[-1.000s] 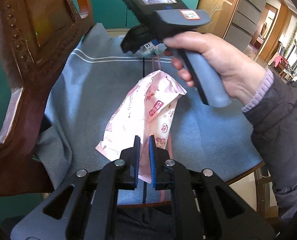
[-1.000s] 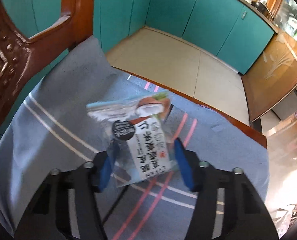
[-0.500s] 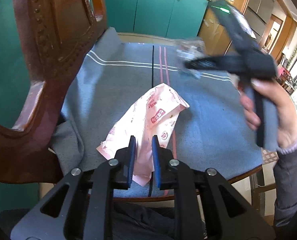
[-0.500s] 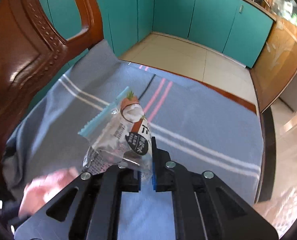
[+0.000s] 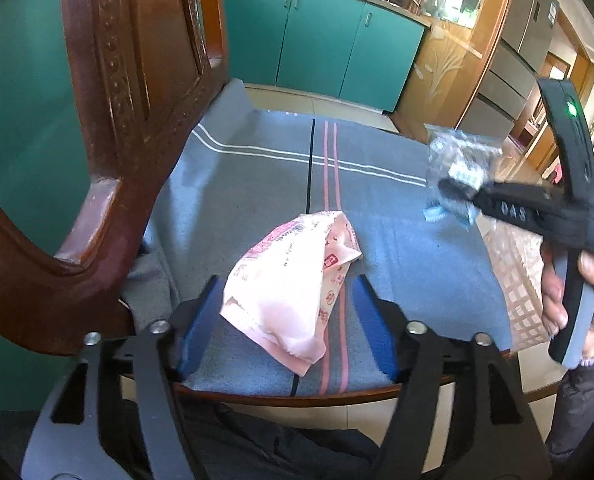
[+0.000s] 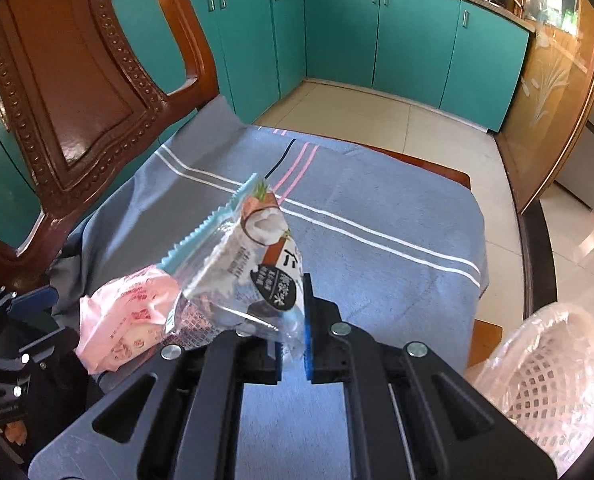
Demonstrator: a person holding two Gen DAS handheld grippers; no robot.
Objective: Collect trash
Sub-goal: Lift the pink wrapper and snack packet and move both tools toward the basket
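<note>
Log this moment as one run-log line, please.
left claw: open, straddling pink wrapper on chair cloth | right claw: shut on coconut snack wrapper, lifted | lined basket: lower right

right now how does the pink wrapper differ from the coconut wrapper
The pink wrapper lies on the blue cloth; the coconut wrapper is lifted off it. The open left gripper only straddles the pink one; the right gripper is shut on the coconut one. Pink is opaque, coconut partly clear. Both look like empty, crumpled snack packets.
</note>
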